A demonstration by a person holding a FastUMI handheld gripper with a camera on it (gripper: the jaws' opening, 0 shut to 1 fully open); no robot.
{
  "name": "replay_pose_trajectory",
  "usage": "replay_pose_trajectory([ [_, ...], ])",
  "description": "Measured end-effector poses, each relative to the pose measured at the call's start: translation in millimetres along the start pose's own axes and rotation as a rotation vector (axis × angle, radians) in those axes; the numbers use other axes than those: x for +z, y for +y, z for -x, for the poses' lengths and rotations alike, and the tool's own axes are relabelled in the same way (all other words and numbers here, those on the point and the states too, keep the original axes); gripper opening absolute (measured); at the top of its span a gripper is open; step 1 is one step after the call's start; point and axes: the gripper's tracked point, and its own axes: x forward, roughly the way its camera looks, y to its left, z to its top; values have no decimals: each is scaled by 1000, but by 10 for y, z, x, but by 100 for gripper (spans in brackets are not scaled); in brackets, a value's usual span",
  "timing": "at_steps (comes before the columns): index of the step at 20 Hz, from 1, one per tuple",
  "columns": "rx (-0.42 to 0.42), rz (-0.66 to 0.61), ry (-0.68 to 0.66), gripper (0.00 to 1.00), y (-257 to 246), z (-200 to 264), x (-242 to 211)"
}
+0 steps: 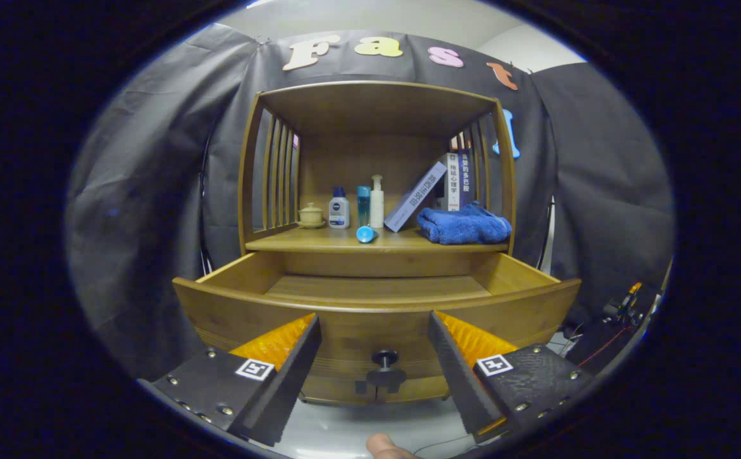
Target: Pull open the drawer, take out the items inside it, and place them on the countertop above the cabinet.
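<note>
Drawer [376, 299] stands pulled open, its knob [384, 360] between the spread fingers of the gripper [373, 325], which holds nothing; towel [464, 226] and bottles [357, 207] sit on the surface [319, 242] above.

Dim, even booth light; the cabinet [376, 191] recess sits in soft shadow, sharp at centre, strongly bowed toward the edges.

— What's at the lower right?
— Dark equipment [622, 311] with cables [593, 349].
— And behind?
— Black cloth [599, 191] across the frame, white ceiling [376, 18] at top centre.
</note>
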Motion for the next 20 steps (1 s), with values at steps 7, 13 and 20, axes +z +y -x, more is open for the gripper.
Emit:
replay_pose_trajectory([
  [7,0,-33,-19,100,20,-264,-206],
  [13,10,-31,-88,99,98,-301,-214],
  [20,21,-22,-118,99,168,-675,-146],
])
